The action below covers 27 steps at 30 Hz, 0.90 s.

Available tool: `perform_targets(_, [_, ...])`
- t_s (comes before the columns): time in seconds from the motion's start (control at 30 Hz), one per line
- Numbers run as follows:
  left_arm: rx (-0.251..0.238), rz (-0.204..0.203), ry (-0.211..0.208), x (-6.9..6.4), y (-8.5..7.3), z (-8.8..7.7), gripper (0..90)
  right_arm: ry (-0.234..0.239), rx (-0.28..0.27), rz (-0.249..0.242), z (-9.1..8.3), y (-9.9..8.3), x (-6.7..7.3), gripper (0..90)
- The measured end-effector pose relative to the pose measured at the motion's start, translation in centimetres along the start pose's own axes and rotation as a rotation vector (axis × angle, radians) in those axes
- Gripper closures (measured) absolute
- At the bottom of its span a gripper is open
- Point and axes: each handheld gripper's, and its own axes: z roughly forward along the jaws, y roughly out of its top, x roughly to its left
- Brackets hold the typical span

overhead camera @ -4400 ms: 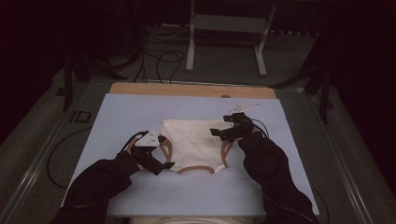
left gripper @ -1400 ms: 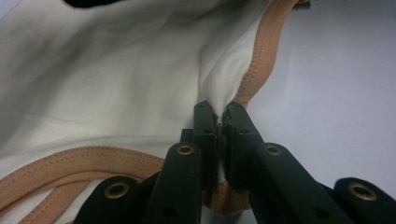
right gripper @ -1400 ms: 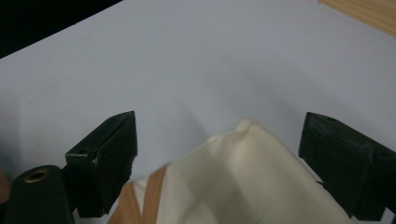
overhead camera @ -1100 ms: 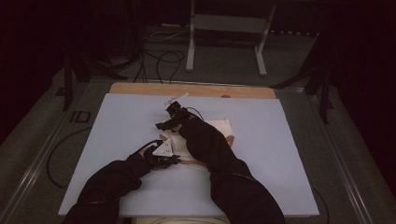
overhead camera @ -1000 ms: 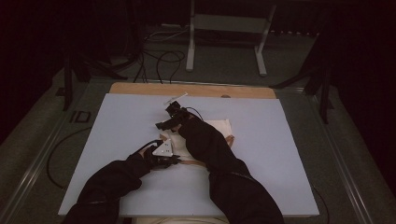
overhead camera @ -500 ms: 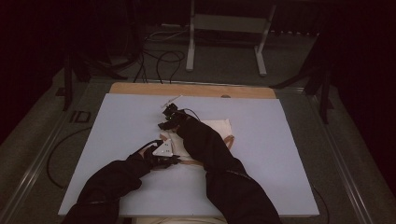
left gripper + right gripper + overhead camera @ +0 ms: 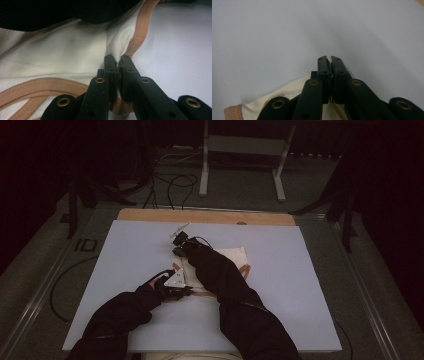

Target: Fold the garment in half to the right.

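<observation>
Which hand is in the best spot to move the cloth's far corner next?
The right. The right gripper is already at the far corner of the cloth, its jaws shut, seemingly on a sliver of it. The left gripper is busy pinching the near trim.

Right sleeve (image 7: 220, 275) crosses garment (image 7: 235, 256); bare table (image 7: 300, 270) open on both sides.
</observation>
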Motion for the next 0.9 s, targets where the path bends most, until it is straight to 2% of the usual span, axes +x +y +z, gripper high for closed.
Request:
perform_targets(0.23, [-0.012,-0.015,-0.007,0.1,-0.1,0.0,86.8,0.022,-0.037,0.035,-1.0,0.0,-0.4,87.6])
perform_targets(0.3, [-0.019,-0.017,-0.009,0.2,-0.1,-0.1,86.8,0.018,-0.048,0.031,-1.3,0.0,-0.5,87.5])
perform_targets(0.47, [-0.025,-0.008,-0.011,0.1,0.1,-0.2,86.8,0.029,-0.066,0.046,-2.2,0.0,-0.6,87.6])
perform_targets(0.7, [-0.029,0.001,-0.014,0.0,0.3,-0.4,86.8,0.029,-0.084,0.038,-3.1,-0.1,-0.8,87.6])
perform_targets(0.9, [-0.023,0.029,-0.008,-0.2,0.7,-0.6,86.8,0.033,-0.089,0.036,-4.0,0.0,-0.8,87.6])
